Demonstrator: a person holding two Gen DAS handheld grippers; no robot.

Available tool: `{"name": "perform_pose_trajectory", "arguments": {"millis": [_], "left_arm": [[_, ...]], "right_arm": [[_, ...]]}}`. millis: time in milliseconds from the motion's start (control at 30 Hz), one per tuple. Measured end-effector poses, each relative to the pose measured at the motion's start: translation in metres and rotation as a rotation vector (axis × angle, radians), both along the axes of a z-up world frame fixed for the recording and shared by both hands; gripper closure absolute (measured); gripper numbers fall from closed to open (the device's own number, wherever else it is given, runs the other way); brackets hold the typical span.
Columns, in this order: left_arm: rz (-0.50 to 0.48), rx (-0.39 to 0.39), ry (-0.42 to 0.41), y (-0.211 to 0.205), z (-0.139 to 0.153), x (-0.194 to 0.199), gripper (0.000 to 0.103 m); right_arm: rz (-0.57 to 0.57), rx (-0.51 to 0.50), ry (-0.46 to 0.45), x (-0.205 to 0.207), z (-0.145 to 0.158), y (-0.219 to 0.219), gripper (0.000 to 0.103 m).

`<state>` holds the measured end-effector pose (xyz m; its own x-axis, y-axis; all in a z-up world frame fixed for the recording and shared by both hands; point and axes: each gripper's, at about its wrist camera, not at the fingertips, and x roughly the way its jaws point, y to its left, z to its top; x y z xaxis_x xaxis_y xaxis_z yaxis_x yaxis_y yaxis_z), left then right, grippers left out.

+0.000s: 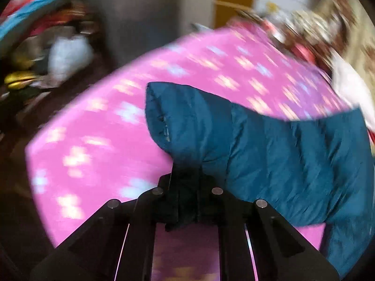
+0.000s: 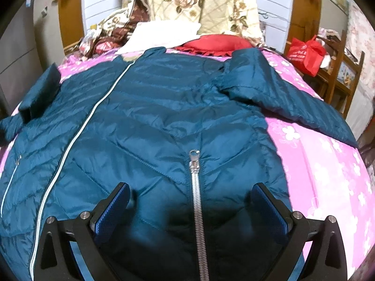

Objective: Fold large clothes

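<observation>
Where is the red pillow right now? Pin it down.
In the right wrist view the red pillow lies at the head of the bed, just beyond the jacket collar, below the flowered quilt.

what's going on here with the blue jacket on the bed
A person is folding a teal puffer jacket spread on a pink flowered bedsheet. The left tongs are shut on the end of one sleeve. The right tongs hang open over the jacket's front near a silver zipper, gripping nothing.

A home bedroom: a bed with pink flowered sheet, floral quilt and red pillow.
</observation>
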<state>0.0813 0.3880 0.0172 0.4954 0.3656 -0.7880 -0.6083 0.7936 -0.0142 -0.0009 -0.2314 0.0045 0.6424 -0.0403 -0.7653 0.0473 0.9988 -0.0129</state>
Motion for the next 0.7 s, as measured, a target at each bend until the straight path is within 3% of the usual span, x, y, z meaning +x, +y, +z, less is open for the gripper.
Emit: {"name": "perform_pose_trajectory", "arguments": {"millis": [100, 200, 300, 467, 633, 700], "left_arm": [[0.131, 0.047, -0.012, 0.037, 0.025, -0.025, 0.095], [0.123, 0.023, -0.001, 0.055, 0.036, -0.037, 0.095], [0.060, 0.033, -0.017, 0.040, 0.048, -0.035, 0.095], [-0.166, 0.000, -0.141, -0.043, 0.095, -0.010, 0.095], [-0.439, -0.047, -0.263, -0.180, 0.152, 0.031, 0.095], [-0.553, -0.108, -0.282, -0.244, 0.165, 0.048, 0.095]], "right_arm": [[-0.016, 0.031, -0.013, -0.002, 0.004, -0.008, 0.000], [-0.031, 0.015, -0.005, -0.002, 0.005, -0.011, 0.000], [-0.051, 0.008, 0.003, -0.005, 0.006, -0.017, 0.000], [-0.080, -0.015, -0.005, -0.015, 0.011, -0.031, 0.000], [-0.076, -0.011, 0.082, -0.014, -0.001, -0.034, 0.000], [-0.061, -0.033, 0.086, -0.017, -0.003, -0.031, 0.000]]}}
